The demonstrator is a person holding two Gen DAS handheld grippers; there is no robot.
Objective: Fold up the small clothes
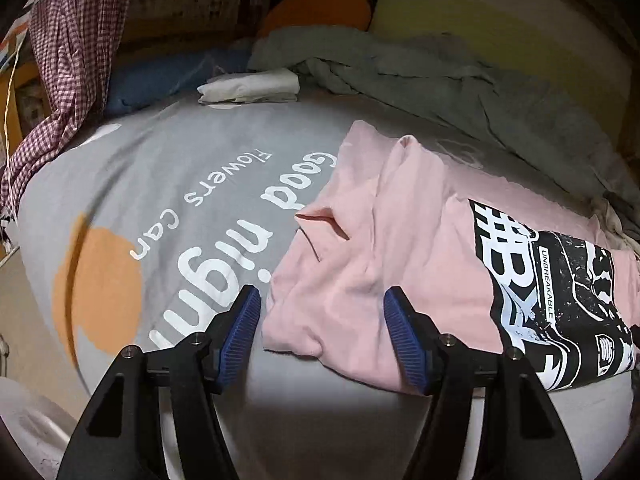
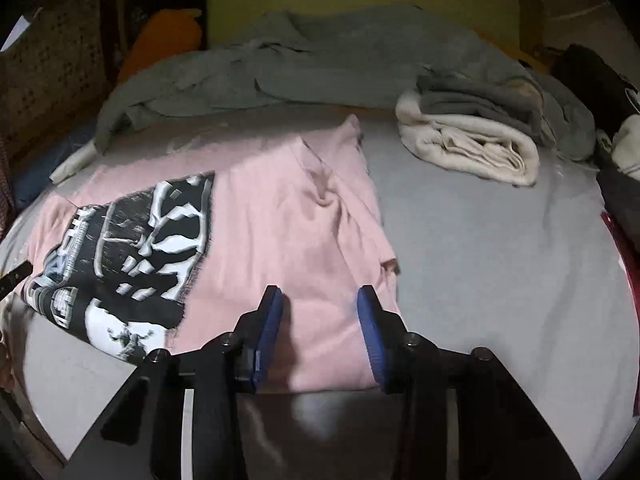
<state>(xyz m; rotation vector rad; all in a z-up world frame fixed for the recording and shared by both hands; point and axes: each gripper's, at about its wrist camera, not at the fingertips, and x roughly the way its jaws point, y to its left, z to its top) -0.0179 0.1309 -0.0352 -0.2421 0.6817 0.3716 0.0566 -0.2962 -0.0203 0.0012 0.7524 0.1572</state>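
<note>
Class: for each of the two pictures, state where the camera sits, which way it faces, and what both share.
Left wrist: rides the left tongs, angled down at the pink T-shirt's left side.
Right wrist: rides the right tongs, angled down at its right side.
Shared: the shirt on the grey sheet; no hand visible.

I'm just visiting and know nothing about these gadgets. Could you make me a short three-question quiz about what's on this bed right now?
1. True or false: the pink T-shirt lies on the grey bedsheet.
2. The left gripper has its jaws: A) apart over the shirt's edge, B) clamped on a sock, C) shut on nothing.
3. What colour is the printed graphic on the shirt?

Key: 1 true. 2 A. 3 black and white.
</note>
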